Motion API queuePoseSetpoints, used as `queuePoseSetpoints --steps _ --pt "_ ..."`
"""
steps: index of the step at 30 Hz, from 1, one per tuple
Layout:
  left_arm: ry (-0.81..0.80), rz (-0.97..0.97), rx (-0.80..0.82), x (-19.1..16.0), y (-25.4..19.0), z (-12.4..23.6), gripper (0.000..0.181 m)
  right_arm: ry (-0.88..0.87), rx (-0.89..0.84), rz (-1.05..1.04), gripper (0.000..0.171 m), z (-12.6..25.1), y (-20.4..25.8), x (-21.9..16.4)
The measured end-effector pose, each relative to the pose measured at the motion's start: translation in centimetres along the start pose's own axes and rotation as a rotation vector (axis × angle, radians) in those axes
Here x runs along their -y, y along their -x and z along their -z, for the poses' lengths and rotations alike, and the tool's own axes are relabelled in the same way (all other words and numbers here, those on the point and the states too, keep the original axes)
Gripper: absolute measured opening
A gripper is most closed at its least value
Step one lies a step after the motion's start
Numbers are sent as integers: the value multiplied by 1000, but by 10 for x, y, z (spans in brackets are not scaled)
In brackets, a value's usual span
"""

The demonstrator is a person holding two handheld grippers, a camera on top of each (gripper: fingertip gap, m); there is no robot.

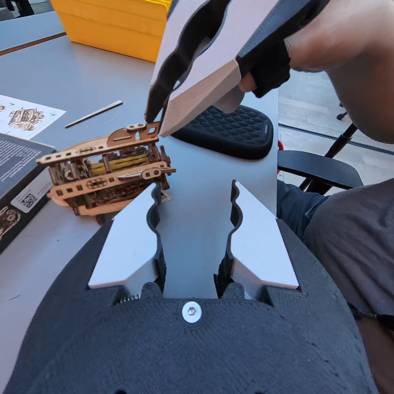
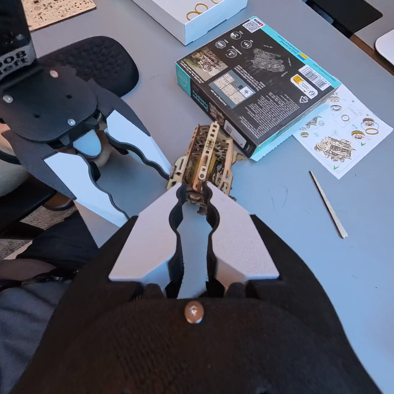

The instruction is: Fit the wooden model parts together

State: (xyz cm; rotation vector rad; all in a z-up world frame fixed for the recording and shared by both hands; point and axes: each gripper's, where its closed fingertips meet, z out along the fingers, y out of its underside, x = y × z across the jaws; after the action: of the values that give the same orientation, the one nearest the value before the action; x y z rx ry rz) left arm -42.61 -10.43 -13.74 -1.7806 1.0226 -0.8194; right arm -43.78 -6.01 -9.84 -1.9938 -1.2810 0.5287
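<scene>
Centrally in both views, the wooden submarine model [image 2: 204, 162] stands on the grey table [image 2: 277, 277], its upper fin pinched by the nearly closed right gripper [image 2: 193, 186]. Left gripper [image 1: 195, 187] gapes empty beside it. Upper-frame white box [image 2: 191, 19] holds yellow rings [image 2: 197, 10]; kit box [image 2: 258, 85] is closed.

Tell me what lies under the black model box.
A printed instruction sheet pokes out from beneath the box's far corner, both on the grey table. How far the sheet runs under it, and anything else there, is covered.
</scene>
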Motion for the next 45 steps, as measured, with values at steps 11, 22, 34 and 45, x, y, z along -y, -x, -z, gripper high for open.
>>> queuePoseSetpoints --steps 11,22,34,45 --pt "-91 66 151 10 15 8 48 324 83 -6 2 1 -10 -2" --pt "-33 -2 417 7 25 0 35 528 96 39 13 -2 -13 -11" --pt "-56 22 444 11 32 -1 27 555 126 15 6 -5 -14 -14" --pt "-95 30 511 13 37 12 42 587 123 5 3 -5 -13 -14"
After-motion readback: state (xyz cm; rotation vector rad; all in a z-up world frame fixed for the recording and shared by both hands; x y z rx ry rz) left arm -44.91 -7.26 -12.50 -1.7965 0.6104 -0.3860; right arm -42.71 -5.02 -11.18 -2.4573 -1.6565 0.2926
